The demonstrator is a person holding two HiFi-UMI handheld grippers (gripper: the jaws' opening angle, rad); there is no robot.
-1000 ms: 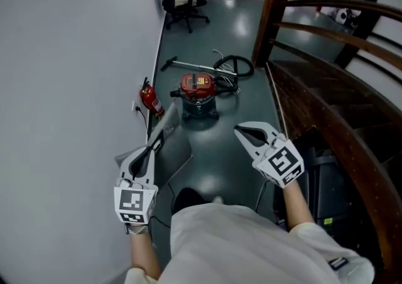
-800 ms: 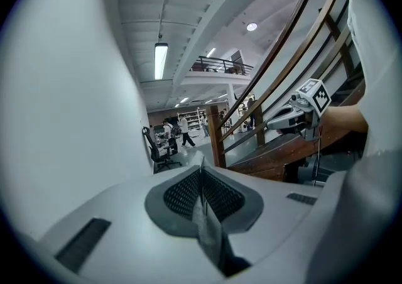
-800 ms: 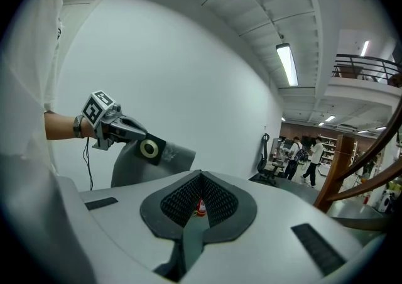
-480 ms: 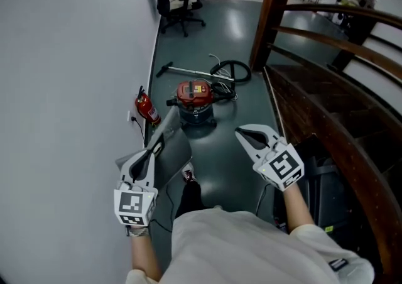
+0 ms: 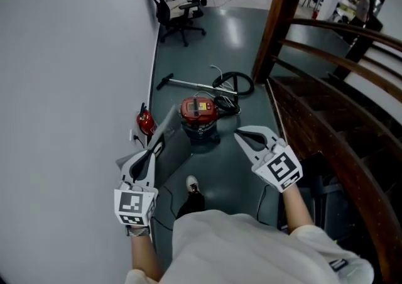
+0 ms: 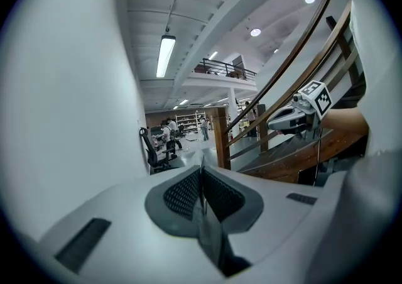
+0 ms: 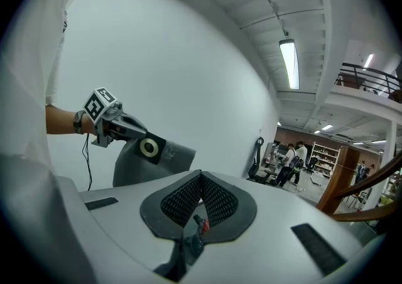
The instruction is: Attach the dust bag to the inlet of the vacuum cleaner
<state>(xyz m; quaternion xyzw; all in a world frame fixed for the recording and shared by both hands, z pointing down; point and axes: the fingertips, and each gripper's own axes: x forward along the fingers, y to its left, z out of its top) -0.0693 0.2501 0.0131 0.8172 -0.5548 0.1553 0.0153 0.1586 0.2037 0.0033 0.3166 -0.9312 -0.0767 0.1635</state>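
The vacuum cleaner (image 5: pixel 198 113), a grey drum with a red top, stands on the dark floor ahead of me. My left gripper (image 5: pixel 157 144) is shut on the edge of the grey dust bag (image 5: pixel 165 127), which sticks out toward the vacuum cleaner. In the left gripper view the thin bag edge (image 6: pixel 204 213) sits between the closed pads of that gripper (image 6: pixel 202 173). The right gripper view shows the dust bag (image 7: pixel 169 160) with its black collar and ring (image 7: pixel 149 147). My right gripper (image 5: pixel 240 131) is shut and empty, to the right of the vacuum cleaner, its pads (image 7: pixel 188 198) closed together.
A red fire extinguisher (image 5: pixel 146 122) stands by the white wall (image 5: pixel 69 88) on the left. The vacuum's black hose and wand (image 5: pixel 223 81) lie behind the drum. A wooden stair railing (image 5: pixel 326 94) runs along the right. An office chair (image 5: pixel 179 9) is farther back. A shoe (image 5: pixel 193 183) is below.
The vacuum cleaner and the extinguisher have slid lower in the head view, closer to both grippers. A shoe has stepped forward. Both grips look the same.
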